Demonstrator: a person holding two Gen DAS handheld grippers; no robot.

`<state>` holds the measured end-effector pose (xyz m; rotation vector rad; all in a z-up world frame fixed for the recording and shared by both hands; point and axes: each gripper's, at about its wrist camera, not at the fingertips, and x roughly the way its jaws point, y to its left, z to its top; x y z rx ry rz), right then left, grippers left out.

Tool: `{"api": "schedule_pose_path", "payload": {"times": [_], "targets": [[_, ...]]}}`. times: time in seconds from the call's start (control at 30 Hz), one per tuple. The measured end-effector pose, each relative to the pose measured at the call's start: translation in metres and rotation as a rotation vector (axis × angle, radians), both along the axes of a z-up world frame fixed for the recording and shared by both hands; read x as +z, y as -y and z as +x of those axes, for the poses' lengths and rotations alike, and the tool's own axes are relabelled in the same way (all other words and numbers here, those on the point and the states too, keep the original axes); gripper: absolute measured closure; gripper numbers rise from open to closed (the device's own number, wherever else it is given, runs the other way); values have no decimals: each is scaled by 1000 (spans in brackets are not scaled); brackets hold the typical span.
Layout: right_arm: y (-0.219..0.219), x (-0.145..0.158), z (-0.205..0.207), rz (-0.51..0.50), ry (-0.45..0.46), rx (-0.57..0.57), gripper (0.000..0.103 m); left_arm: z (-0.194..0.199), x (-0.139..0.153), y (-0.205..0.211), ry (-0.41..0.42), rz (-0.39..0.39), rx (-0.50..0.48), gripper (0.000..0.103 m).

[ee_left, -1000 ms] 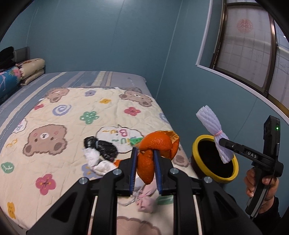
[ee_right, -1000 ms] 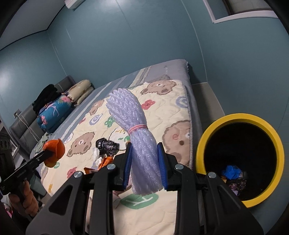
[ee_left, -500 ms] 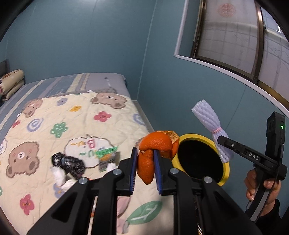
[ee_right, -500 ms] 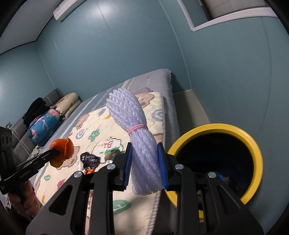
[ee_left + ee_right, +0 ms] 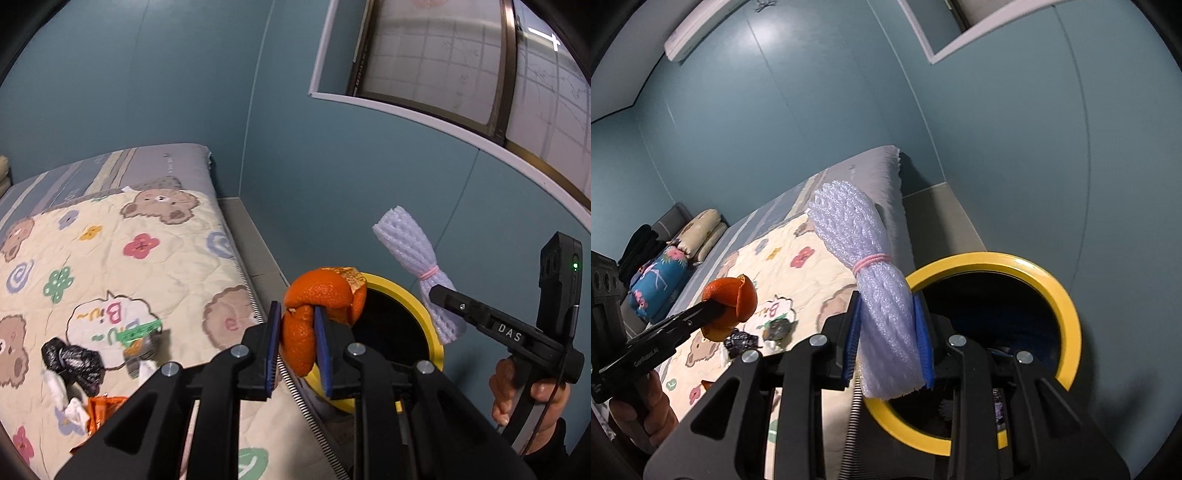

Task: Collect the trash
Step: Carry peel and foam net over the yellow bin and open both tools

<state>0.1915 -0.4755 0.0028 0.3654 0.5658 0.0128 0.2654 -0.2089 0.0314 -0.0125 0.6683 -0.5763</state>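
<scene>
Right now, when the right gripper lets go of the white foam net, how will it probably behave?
The foam net looks airy, so it is probably very light and may drift, not drop straight into the yellow bin. It pinches in between the pads of the right gripper, so it seems soft. The pink band probably keeps it bundled.

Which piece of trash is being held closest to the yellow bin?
The white foam net, tied with a pink band, in the right tool. It hangs over the yellow bin's rim, while the orange peel in the left tool is farther back.
</scene>
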Motion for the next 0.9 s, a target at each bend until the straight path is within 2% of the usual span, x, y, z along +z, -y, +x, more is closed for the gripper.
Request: {"api": "schedule_pose_path", "payload": {"times": [0.43,0.73,0.9], "targets": [[49,-37,17,48,-69,-86,77,29,-34,61,-43,38,-67,86],[62,-66,25,50,-111,-126,76,44,-62,91,-92,56,-92,86],[77,-90,37,59,-157,-171,76,51,-78,109,-118,93,-108,86]]}}
